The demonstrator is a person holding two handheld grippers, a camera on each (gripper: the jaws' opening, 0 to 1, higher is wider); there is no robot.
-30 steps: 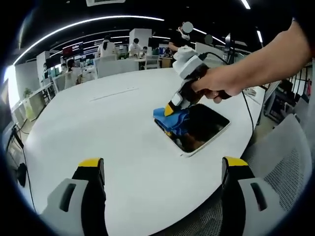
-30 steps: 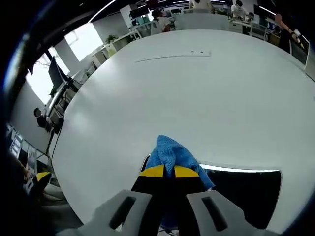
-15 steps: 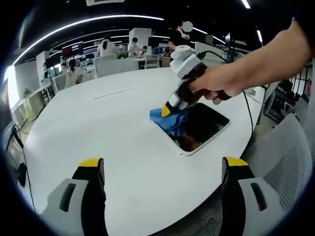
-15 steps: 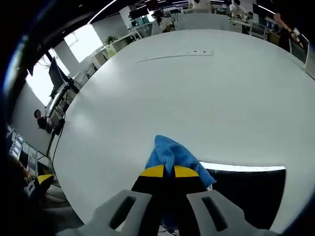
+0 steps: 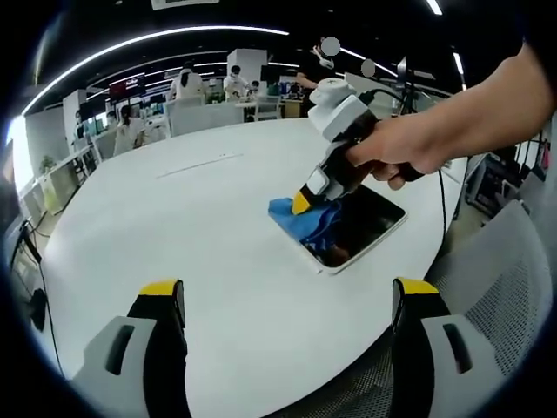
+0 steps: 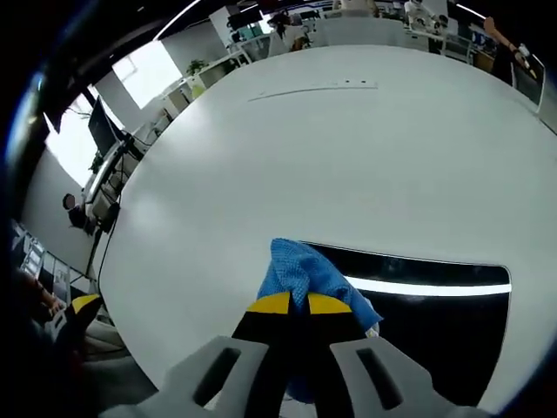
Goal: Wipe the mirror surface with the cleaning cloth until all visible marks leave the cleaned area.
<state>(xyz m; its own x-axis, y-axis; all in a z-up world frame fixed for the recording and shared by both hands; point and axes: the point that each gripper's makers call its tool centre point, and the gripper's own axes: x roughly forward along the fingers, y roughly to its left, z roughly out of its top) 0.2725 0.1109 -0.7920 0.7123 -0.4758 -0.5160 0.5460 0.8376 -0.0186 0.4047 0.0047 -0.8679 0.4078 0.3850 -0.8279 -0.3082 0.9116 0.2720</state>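
The crumpled blue microfibre cleaning cloth [image 6: 306, 277] is pinched in the closed jaws of the right gripper [image 6: 294, 303] and pressed on the near end of the dark rectangular white-framed mirror [image 5: 357, 225], which lies on the white round table [image 5: 191, 218]. Wiping is judged underway; strokes across the uncovered glass are called for next. The left gripper [image 5: 287, 300] is held wide open, empty, above the table.

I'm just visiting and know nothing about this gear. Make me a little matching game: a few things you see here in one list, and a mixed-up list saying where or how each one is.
Things:
1. cleaning cloth
2. mirror
3. left hand-held gripper
4. right hand-held gripper

States or places:
A. jaws wide apart, holding nothing, above the white table
B. lying flat on the table near its edge
C. jaws closed on blue fabric
D. blue, pressed onto the mirror's end

Pairs: 1-D, 2-B, 3-A, 4-C
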